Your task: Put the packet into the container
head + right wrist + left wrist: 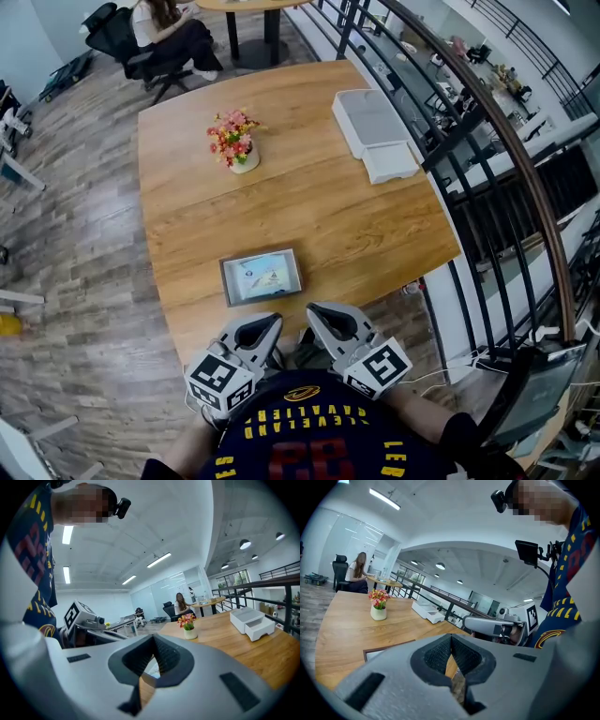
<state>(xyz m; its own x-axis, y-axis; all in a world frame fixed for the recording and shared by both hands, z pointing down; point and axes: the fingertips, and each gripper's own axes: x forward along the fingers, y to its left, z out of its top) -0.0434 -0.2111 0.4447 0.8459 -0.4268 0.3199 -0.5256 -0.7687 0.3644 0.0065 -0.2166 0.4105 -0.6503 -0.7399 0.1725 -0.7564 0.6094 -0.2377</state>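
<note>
Nearest, at six o'clock, my left gripper and right gripper sat tucked against my chest, both pinched closed on nothing, likely a resting pose. Just beyond, at twelve, the packet lay flat near the wooden table's edge. Far off at one o'clock stood the white container, its inside hard to make out.

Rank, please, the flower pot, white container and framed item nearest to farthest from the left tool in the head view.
1. Framed item, just ahead of left tool.
2. Flower pot, mid-table left.
3. White container, far right.
</note>
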